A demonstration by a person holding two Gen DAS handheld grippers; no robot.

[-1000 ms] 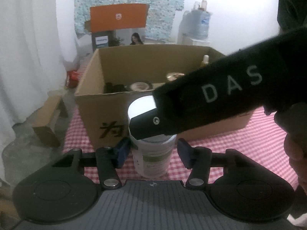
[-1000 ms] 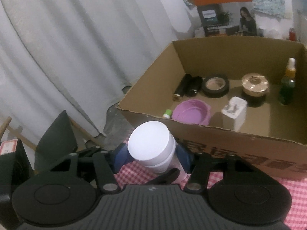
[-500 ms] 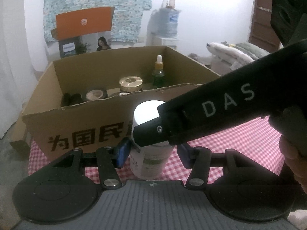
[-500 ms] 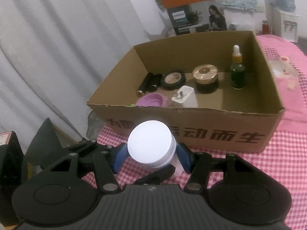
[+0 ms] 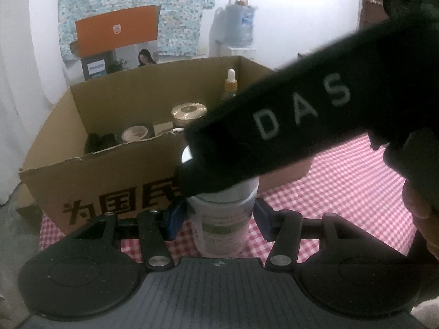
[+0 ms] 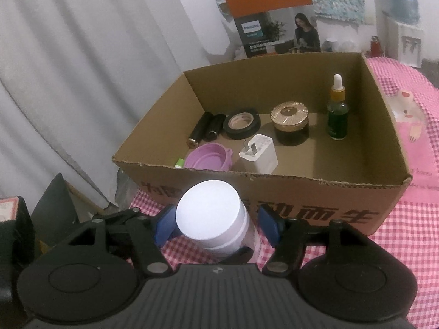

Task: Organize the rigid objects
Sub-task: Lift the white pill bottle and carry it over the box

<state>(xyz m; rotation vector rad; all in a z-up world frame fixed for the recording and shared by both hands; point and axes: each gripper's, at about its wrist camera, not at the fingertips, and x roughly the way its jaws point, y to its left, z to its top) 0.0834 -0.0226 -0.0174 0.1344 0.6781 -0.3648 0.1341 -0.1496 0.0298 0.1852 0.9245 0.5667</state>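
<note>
Bench (image 6: 406,235) covered in red-and-white checked cloth (image 5: 354,192); toward the far right of the cardboard box the cover turns plain pink with a cartoon print (image 6: 408,118). Cardboard box (image 6: 315,194) sits directly on the cloth, open-topped, dark printed characters across its near wall. White-capped bottle (image 6: 211,219) is just in front of the box's near wall, over the checked cloth; whether its base rests on the bench cannot be told. Left of the box the cloth ends, with grey floor (image 5: 16,235) below.
</note>
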